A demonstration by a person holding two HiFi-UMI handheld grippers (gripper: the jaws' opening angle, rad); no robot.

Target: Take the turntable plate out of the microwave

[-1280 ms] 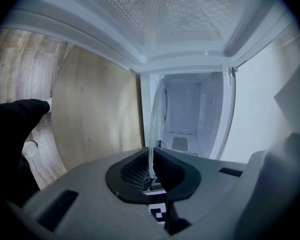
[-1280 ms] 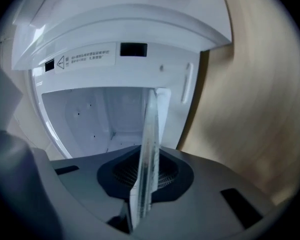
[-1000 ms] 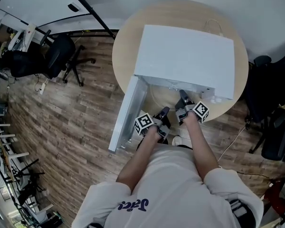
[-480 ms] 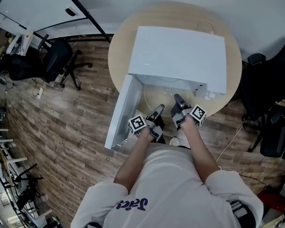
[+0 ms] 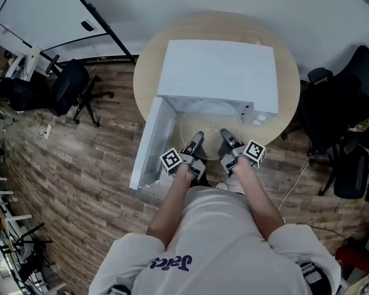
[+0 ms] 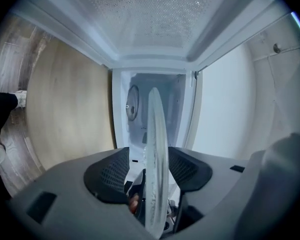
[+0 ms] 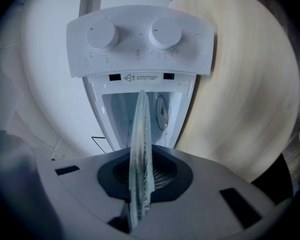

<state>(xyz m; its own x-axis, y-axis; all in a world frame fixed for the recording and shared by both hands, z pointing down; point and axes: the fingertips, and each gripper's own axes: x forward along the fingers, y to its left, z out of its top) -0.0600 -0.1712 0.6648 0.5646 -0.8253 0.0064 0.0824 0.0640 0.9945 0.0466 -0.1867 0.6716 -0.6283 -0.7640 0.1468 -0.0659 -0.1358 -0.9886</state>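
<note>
The white microwave [image 5: 215, 72] stands on a round wooden table [image 5: 289, 103], its door [image 5: 149, 143] swung open to the left. The clear glass turntable plate [image 5: 203, 125] hangs just outside the cavity mouth. My right gripper [image 5: 224, 139] is shut on its near rim; in the right gripper view the plate [image 7: 140, 149] stands edge-on between the pressed pads of that gripper [image 7: 142, 171]. My left gripper [image 5: 197, 141] is opening. In the left gripper view the plate edge [image 6: 156, 149] sits between its jaws [image 6: 149, 169] with a gap on each side.
The control panel with two knobs [image 7: 140, 39] is on the microwave's right side. Black office chairs stand on the wood floor at the left [image 5: 71, 82] and right [image 5: 338, 121]. The open door walls off the left side of the cavity.
Both grippers have drawn back from the microwave mouth and risen a little, bringing the plate out. The left gripper's jaws have spread off the plate rim.
</note>
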